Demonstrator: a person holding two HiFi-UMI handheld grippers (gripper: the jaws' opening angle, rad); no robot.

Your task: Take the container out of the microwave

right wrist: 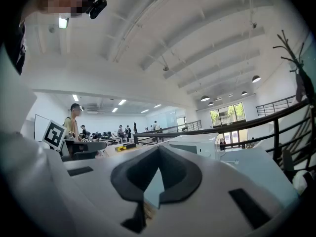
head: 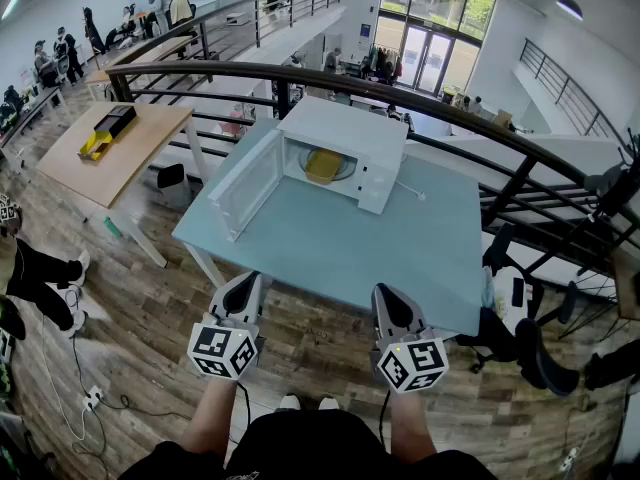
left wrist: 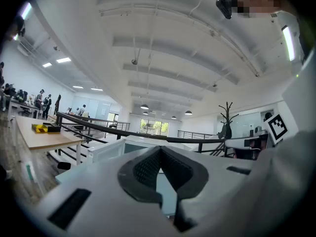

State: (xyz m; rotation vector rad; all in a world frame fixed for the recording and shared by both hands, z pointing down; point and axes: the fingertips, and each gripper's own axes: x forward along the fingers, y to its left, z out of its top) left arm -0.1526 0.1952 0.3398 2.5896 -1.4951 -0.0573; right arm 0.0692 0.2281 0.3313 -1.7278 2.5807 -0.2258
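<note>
The left tongs point(head: 244, 284) and right tongs point(head: 386, 296) are both closed and empty, held at the near edge of the pale blue desk point(head: 330, 243), well apart from the microwave point(head: 345, 126). Its door point(head: 243, 183) stands open and the yellow container point(head: 322, 165) sits inside, untouched. Reaching, gripping and lifting out are all left to do. Beyond, a dark railing point(head: 450, 113) overlooks an open office with a wooden floor point(head: 140, 298).

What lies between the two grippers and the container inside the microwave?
Only bare blue tabletop, as the head view shows. The microwave door stands open to the left, so nothing blocks the yellow container.
</note>
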